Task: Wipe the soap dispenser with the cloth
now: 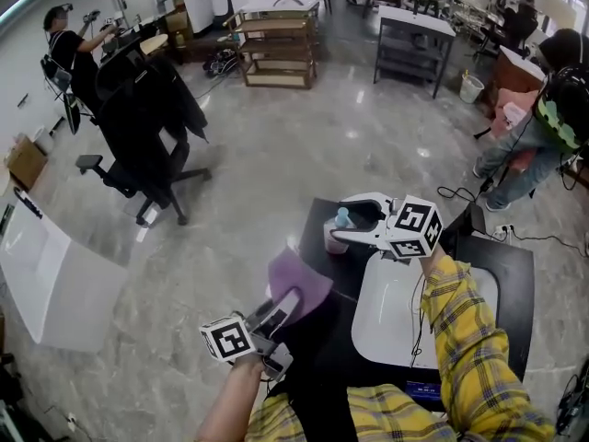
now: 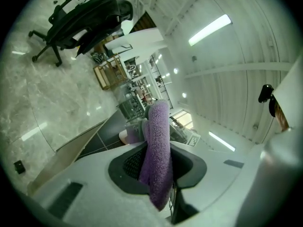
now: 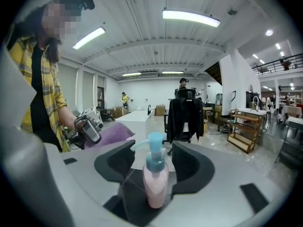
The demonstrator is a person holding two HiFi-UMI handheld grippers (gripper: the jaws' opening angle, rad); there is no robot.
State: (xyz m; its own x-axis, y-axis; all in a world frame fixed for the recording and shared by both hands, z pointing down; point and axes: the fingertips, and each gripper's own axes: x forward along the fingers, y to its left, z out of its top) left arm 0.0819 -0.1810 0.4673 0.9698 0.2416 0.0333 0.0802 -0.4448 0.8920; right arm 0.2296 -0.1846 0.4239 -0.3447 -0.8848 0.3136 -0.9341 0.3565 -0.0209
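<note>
Two tools, left tool (image 1: 281, 309) gripping cloth (image 1: 296, 279), right tool (image 3: 152, 148) wide around soap dispenser (image 3: 155, 183), near table (image 1: 513, 263) edge

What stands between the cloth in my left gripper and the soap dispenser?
Nothing visible lies between the cloth and the soap dispenser. However, the right gripper has its open jaws standing on either side of the dispenser, so they block part of its sides from wiping.

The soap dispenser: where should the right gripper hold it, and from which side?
I would take the soap dispenser by its pink body, below the blue pump, coming level from the side. It stands upright on the black table, so the right gripper can set its fingers on both flanks; the spout gives no firm hold.
</note>
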